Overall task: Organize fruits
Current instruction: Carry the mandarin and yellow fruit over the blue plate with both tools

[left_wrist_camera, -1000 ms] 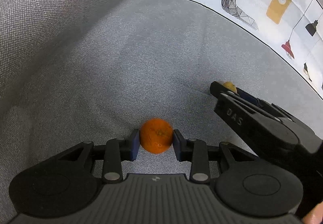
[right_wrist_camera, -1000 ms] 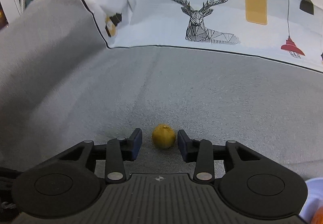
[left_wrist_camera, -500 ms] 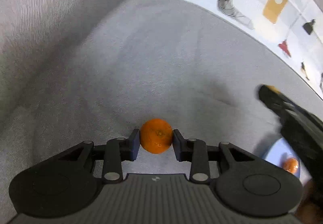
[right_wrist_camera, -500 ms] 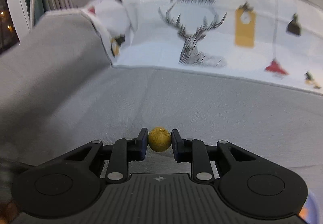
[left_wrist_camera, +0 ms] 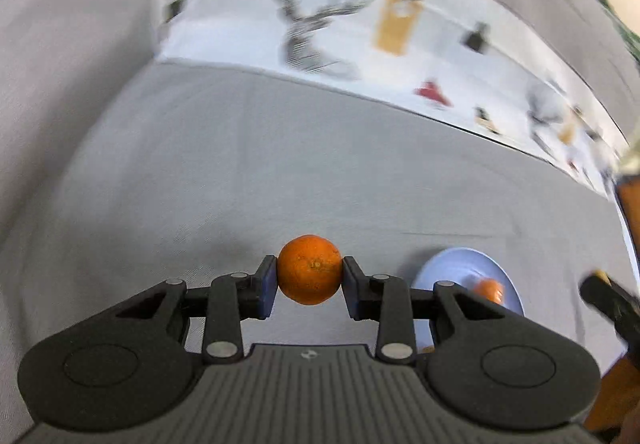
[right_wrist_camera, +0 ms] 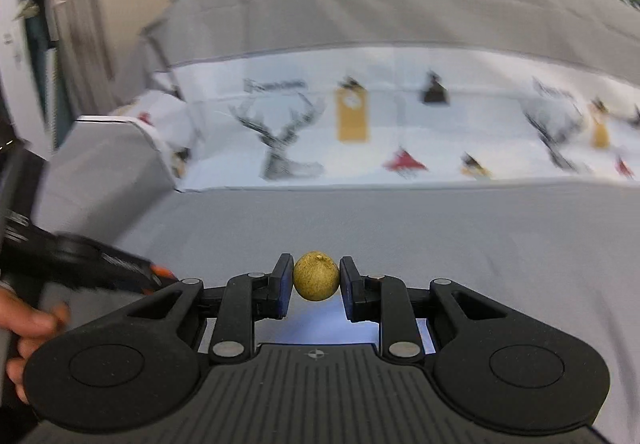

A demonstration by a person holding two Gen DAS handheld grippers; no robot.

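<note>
Orange fruit (left_wrist_camera: 310, 269) sat clamped in my left gripper (left_wrist_camera: 309, 284), now lifted off the sofa (left_wrist_camera: 200, 172); my right gripper (right_wrist_camera: 316, 286) had closed on the yellow fruit (right_wrist_camera: 316, 276) and raised it; the plate (left_wrist_camera: 460, 264) seemed next.

A home living room: a grey woven-fabric sofa (right_wrist_camera: 460, 244) with a padded armrest (right_wrist_camera: 108, 160), white cushions printed with a geometric deer and hanging lamps (right_wrist_camera: 360, 132), and pale curtains (right_wrist_camera: 76, 16) at the left.
</note>
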